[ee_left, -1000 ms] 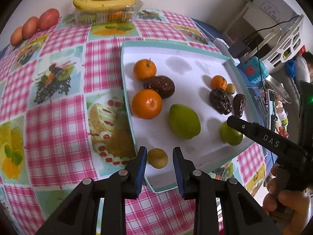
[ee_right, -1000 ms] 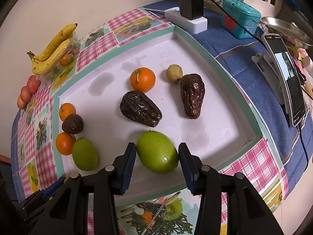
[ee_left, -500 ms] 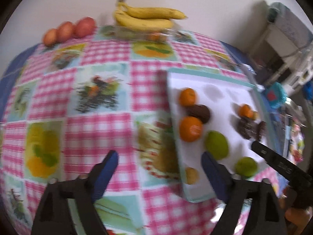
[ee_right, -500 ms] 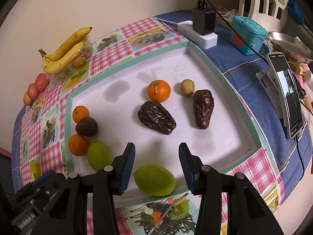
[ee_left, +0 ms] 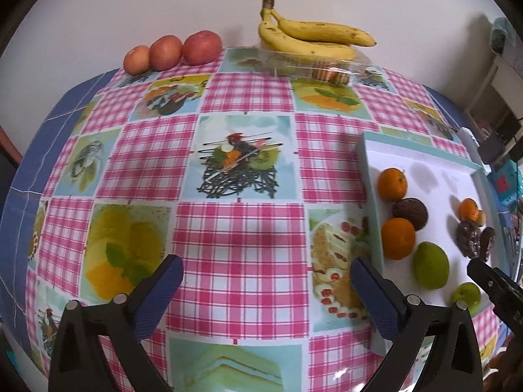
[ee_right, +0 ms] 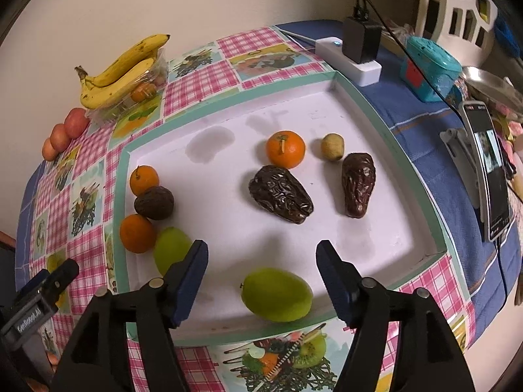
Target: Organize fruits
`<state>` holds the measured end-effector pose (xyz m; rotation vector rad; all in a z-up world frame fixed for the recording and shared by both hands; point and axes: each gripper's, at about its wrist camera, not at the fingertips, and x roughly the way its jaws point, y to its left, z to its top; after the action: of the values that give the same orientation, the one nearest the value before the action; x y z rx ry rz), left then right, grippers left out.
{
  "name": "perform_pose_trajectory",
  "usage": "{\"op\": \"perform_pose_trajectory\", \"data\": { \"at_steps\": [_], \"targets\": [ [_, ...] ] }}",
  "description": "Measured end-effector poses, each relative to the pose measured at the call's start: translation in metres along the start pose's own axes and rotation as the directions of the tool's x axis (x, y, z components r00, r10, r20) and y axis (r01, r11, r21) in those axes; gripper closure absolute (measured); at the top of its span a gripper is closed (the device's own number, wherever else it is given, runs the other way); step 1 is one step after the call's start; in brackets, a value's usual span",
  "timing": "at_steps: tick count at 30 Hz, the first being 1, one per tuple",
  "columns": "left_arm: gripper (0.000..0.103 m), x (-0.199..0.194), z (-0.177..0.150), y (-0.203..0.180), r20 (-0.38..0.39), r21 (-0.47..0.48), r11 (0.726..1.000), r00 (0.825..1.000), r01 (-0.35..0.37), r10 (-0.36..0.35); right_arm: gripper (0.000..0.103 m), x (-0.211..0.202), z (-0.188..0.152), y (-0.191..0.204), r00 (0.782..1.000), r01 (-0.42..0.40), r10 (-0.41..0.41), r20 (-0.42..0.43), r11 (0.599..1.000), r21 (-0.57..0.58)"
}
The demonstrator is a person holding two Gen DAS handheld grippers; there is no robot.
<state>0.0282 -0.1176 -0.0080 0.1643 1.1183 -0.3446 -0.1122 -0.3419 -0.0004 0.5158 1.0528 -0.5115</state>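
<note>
The right gripper (ee_right: 261,263), jaws spread wide and empty, hangs right above the oval green fruit (ee_right: 276,295), which lies crosswise at the near edge of the white teal-rimmed tray (ee_right: 389,134), while the open left gripper (ee_left: 266,282) sits off over the pink checked tablecloth (ee_left: 235,245), so right's nearer.

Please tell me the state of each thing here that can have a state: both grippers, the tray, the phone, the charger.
left gripper: open, empty, over the tablecloth.
right gripper: open, empty, above a green fruit.
tray: holds fruits.
phone: screen lit, propped in a stand.
charger: plugged into the power strip.
</note>
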Motion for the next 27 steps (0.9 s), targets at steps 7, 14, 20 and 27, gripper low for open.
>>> {"op": "perform_pose_trajectory", "data": {
  "at_steps": [7, 14, 20, 27],
  "targets": [
    [0.000, 0.000, 0.003, 0.010, 0.013, -0.023, 0.998, 0.998, -0.059, 0.059, 0.014, -0.002, -0.002, 0.019, 0.999, 0.003, 0.001, 0.042, 0.995, -0.098],
    [0.000, -0.006, 0.006, 0.024, 0.062, -0.057, 0.959, 0.957, -0.278, 0.282, 0.013, -0.004, -0.005, 0.029, 0.998, 0.006, 0.004, 0.069, 0.989, -0.147],
    [0.000, -0.012, 0.004, 0.021, 0.090, -0.013, 0.916, 0.912, -0.400, 0.400, 0.013, -0.006, -0.010, 0.036, 0.998, -0.011, 0.022, 0.067, 0.988, -0.157],
    [0.000, -0.040, -0.018, 0.029, 0.076, 0.022, 0.950, 0.948, -0.312, 0.310, 0.013, -0.013, -0.020, 0.046, 0.997, -0.028, 0.040, 0.066, 0.985, -0.171]
  ]
}}
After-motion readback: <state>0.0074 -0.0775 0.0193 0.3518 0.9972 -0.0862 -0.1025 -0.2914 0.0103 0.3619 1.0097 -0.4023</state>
